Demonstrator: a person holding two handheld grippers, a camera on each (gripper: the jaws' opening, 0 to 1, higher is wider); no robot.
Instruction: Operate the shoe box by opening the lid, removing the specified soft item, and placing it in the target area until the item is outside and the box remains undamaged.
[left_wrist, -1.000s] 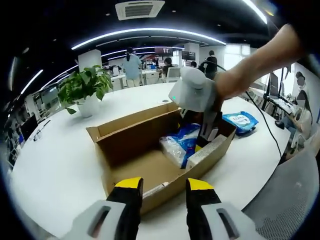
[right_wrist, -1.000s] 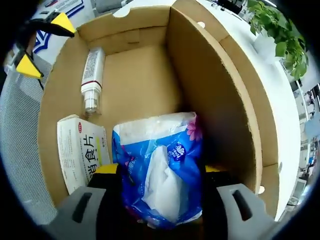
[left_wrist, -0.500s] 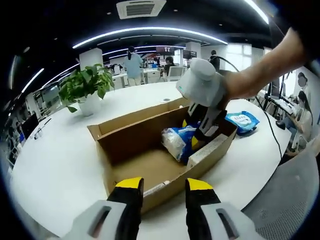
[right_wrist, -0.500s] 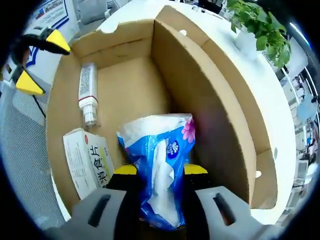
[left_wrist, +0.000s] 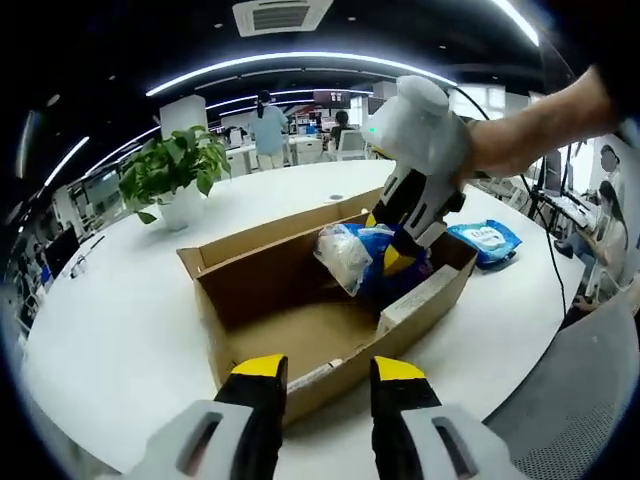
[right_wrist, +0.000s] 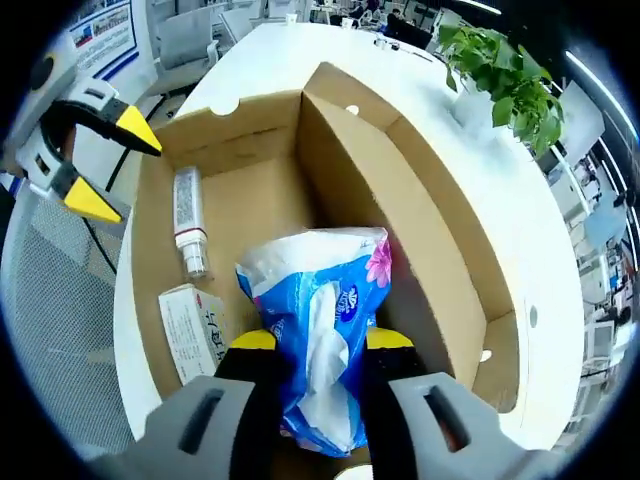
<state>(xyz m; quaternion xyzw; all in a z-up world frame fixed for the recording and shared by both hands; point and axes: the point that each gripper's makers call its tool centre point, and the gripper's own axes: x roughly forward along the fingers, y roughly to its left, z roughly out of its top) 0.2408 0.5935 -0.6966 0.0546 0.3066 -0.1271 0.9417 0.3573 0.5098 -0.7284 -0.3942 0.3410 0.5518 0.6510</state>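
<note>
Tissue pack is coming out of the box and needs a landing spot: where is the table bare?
Bare white table lies between the box and potted plant. Crowded: beyond the box by the blue packet.

One shoe box (right_wrist: 420, 250), one tissue pack (right_wrist: 320, 330) (blue-white), one tube (right_wrist: 188, 220), one medicine carton (right_wrist: 195, 330), one potted plant (left_wrist: 170, 180).

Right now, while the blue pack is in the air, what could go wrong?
The right gripper pinches only the soft wrapper of the blue pack, so it might slip and drop back into the box. The pack hangs close to the box wall, so it could snag and tug the cardboard. The left gripper sits open near the box's edge and isn't holding it, so the box might slide.
</note>
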